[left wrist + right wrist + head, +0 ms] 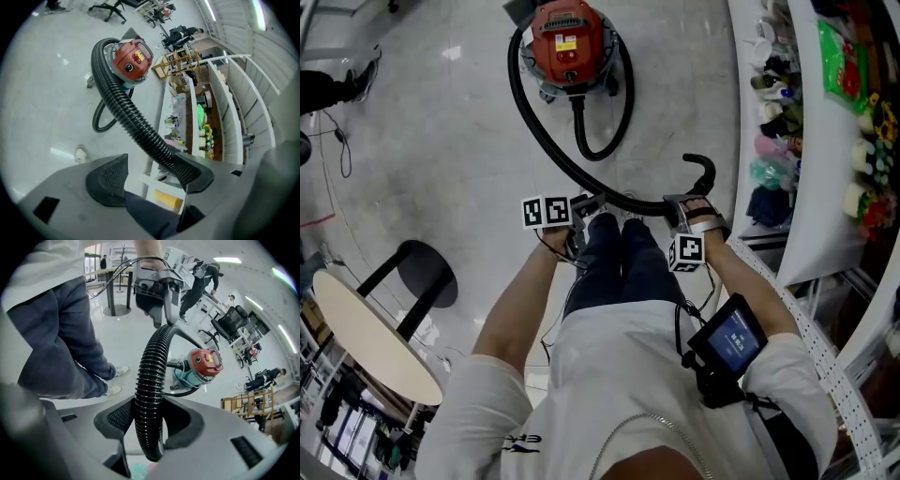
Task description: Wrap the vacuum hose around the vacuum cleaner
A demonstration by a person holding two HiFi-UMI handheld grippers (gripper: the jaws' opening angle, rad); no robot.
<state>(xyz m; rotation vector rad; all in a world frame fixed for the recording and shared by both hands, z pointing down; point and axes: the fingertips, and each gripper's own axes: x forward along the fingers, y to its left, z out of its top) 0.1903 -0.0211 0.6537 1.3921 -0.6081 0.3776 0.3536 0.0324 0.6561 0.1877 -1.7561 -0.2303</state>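
The vacuum (pixel 569 42) stands on the floor (pixel 422 131) ahead of the person. The hose (pixel 542 136) leaves its front, curls round it and slants down-right to the grippers, its end hooking up past the right one. The right gripper (pixel 150 420) clamps the hose between both pads. The left gripper (pixel 150 177) gapes wide, with the hose against one pad only. The stretch behind the vacuum is hidden.

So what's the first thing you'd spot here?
The bright red vacuum cleaner stands on the pale floor at the top of the head view. Its long black hose loops from it down to the person, where the right gripper clamps it while the left gripper has its jaws open.
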